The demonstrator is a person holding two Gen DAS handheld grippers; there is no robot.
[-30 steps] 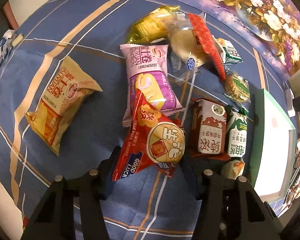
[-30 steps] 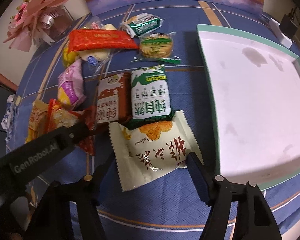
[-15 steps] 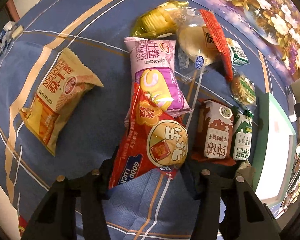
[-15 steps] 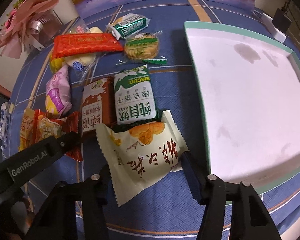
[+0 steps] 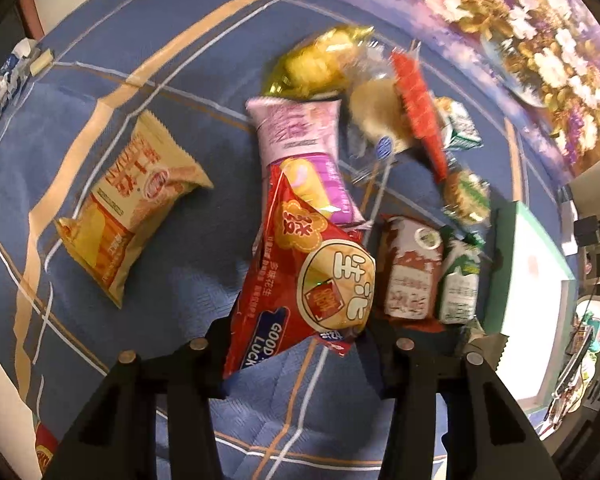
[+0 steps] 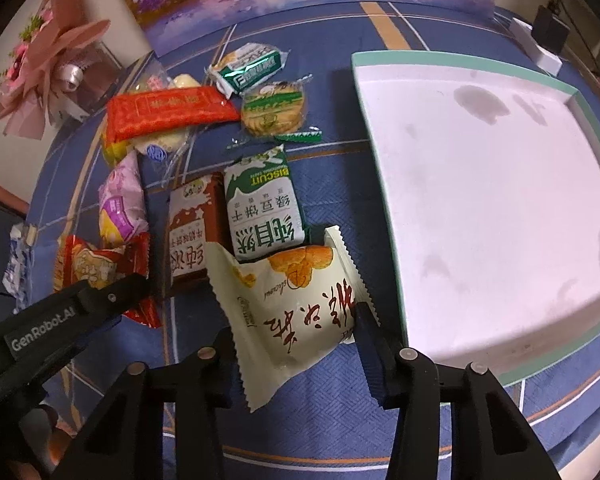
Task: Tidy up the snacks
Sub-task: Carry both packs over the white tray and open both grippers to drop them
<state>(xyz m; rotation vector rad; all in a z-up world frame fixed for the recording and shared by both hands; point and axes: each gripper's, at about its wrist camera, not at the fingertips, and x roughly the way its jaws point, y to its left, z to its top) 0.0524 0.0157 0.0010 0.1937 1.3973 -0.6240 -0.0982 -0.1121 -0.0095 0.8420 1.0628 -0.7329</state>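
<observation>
step: grasping 2 snacks | my left gripper (image 5: 296,350) closing on red peanut packet (image 5: 300,280) | my right gripper (image 6: 296,346) closing on cream pastry packet (image 6: 296,304), beside white tray (image 6: 580,364) | next: lift both clear, carry to tray

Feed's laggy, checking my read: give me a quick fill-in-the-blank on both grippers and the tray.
1. The left gripper is closing on the ____ peanut bag.
2. The right gripper is closing on the ____ pastry bag.
3. The tray holds ____ snacks.

Missing: red; white; no
</observation>
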